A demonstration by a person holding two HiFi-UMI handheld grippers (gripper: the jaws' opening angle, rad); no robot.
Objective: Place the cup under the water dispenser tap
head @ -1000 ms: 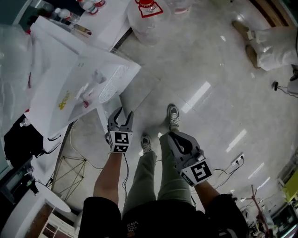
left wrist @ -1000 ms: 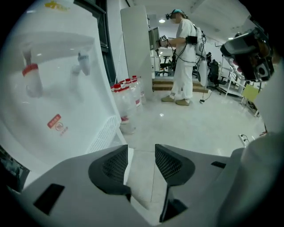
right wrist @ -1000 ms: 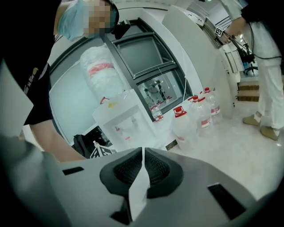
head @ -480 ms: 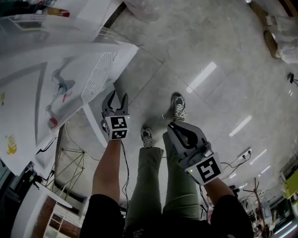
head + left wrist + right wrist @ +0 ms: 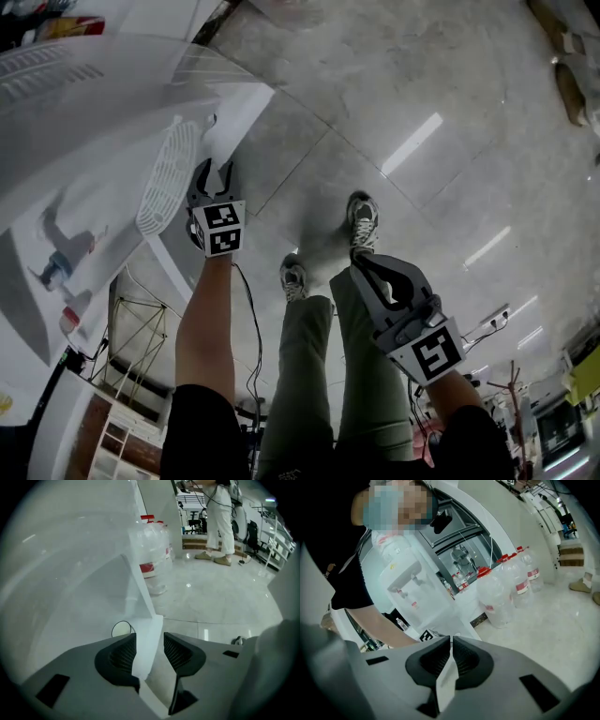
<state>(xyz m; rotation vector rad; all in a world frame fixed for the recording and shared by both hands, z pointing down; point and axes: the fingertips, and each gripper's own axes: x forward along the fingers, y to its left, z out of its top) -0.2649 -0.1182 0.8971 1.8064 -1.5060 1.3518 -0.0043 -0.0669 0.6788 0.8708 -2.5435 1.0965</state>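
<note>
The white water dispenser fills the left of the head view, with its slotted drip tray and blurred taps showing. My left gripper is open right beside the tray's edge. In the left gripper view the left gripper has a white edge of the dispenser between its jaws, not clamped. A small round rim lies just beyond the left jaw; I cannot tell if it is the cup. My right gripper hangs shut and empty by my leg. The right gripper faces the dispenser.
Large water bottles with red labels stand on the floor beside the dispenser, and one is close ahead of the left gripper. Another person in white stands across the glossy tiled floor. My feet are below the grippers.
My left gripper has moved up and left, from over the floor to the drip tray's edge. The dispenser looms larger in view. The right gripper has stayed low and shut.
</note>
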